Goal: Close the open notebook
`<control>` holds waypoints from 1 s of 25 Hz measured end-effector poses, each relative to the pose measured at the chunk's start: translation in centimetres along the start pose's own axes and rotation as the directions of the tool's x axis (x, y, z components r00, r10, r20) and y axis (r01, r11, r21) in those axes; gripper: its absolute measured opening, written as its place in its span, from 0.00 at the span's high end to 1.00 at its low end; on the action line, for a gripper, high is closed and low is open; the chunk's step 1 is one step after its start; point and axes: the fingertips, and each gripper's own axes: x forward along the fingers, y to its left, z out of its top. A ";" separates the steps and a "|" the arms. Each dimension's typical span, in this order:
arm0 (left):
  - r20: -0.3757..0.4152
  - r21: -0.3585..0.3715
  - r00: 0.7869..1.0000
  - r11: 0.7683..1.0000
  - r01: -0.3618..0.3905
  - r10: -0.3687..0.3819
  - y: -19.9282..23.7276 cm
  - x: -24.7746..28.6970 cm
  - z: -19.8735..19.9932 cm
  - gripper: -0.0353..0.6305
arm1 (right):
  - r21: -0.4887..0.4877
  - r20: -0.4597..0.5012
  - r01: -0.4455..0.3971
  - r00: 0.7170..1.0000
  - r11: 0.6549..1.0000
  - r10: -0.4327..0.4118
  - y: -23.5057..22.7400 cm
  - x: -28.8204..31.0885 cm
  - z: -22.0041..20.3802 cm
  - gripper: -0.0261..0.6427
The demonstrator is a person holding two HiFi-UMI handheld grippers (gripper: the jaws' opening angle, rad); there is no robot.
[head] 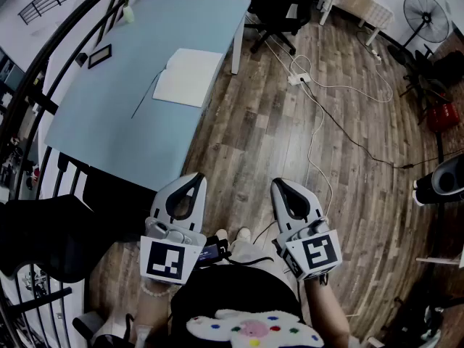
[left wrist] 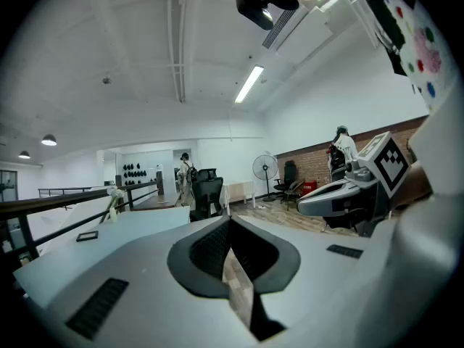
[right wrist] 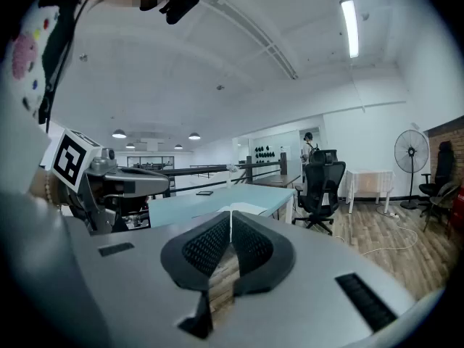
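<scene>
Claws, left to right: left gripper (head: pixel 193 180) is drawn to a narrow seam, with nothing between the jaws. Right gripper (head: pixel 283 185) is likewise pressed together and empty. Both are held at 6 o'clock in the head view, over the floor (head: pixel 275 136) and well apart from the table (head: pixel 109 136).

Notebook (head: pixel 188 77) is found lying open and flat, pale pages up, at about 11 o'clock from the claws, near the table's right edge. A thin dark strip (head: pixel 143 96) is seen at its 8 o'clock; pen or ribbon cannot be told.

Handling, as judged:
- It is expected to be light, with floppy pages and a somewhat stiffer cover.
- Sliding is likely if it is pushed on so smooth a top.
- Hold is best taken at the outer edge of one half, away from the fold. That half would then be lifted and swung over while the other half is pinned down.

Surface: pale blue, smooth, mostly bare. A small dark framed item (head: pixel 100 55) is noted at 10 o'clock from the notebook.

Room:
- dark railing (head: pixel 43 71) at 9 o'clock
- office chair (head: pixel 279 13) at 12
- white cable (head: pixel 319 114) trailed over the wood planks
- standing fan (head: pixel 426 17) at 2
</scene>
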 end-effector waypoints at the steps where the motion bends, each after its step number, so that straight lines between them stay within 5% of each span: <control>1: -0.002 0.001 1.000 1.000 0.000 0.000 0.0 0.0 -0.1 0.92 | 0.002 -0.002 0.000 1.000 1.000 0.000 0.0 0.0 -0.1 0.91; 25: -0.025 -0.048 1.000 0.999 -0.007 0.006 -0.8 2.7 -0.2 0.92 | -0.009 0.021 -0.056 0.998 0.998 0.057 -2.5 0.4 0.1 0.91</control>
